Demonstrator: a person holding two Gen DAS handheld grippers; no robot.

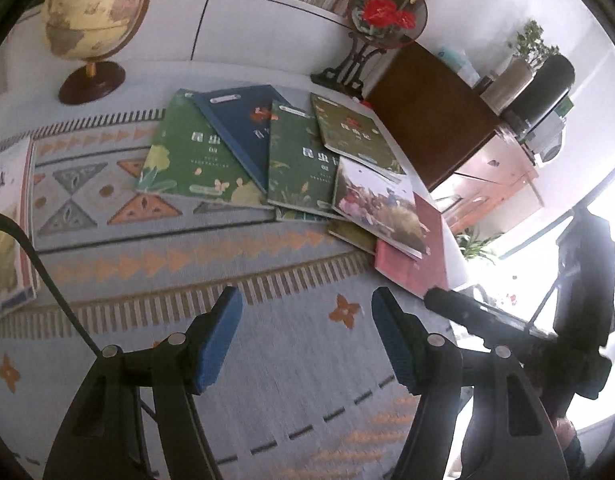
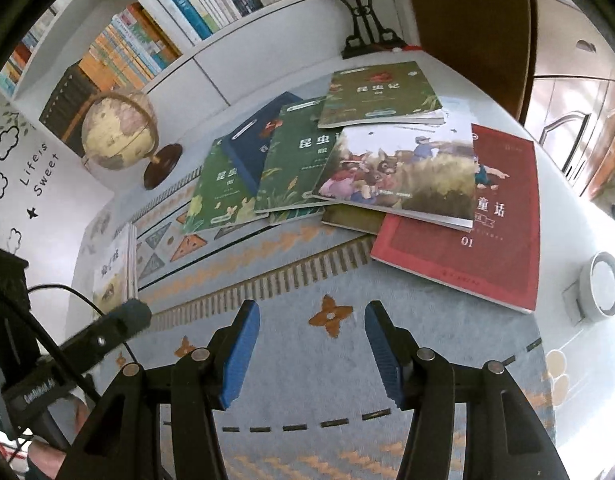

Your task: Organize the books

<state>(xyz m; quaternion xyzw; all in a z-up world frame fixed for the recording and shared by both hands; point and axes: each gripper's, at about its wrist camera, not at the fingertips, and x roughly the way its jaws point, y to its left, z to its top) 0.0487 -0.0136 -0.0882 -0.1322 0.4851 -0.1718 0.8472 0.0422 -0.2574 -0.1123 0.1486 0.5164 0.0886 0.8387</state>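
Note:
Several books lie overlapping on a patterned mat (image 1: 155,248): green books (image 1: 187,152), a dark blue book (image 1: 243,128), a picture-cover book (image 1: 379,204) and a red book (image 1: 423,256). In the right wrist view the red book (image 2: 479,236) lies nearest, partly under the picture-cover book (image 2: 407,172), with the green books (image 2: 291,156) behind. A separate stack of books (image 1: 7,220) sits at the left, also in the right wrist view (image 2: 115,272). My left gripper (image 1: 307,304) is open and empty above the mat, short of the books. My right gripper (image 2: 312,316) is open and empty, just short of the red book.
A globe (image 1: 95,16) stands at the back left, also in the right wrist view (image 2: 121,136). A round fan ornament (image 1: 387,12) on a dark stand stands behind the books. A bookshelf (image 2: 147,40) lines the wall. A brown cabinet (image 1: 427,120) stands at the right. A white round device (image 2: 601,288) lies at the table's right edge.

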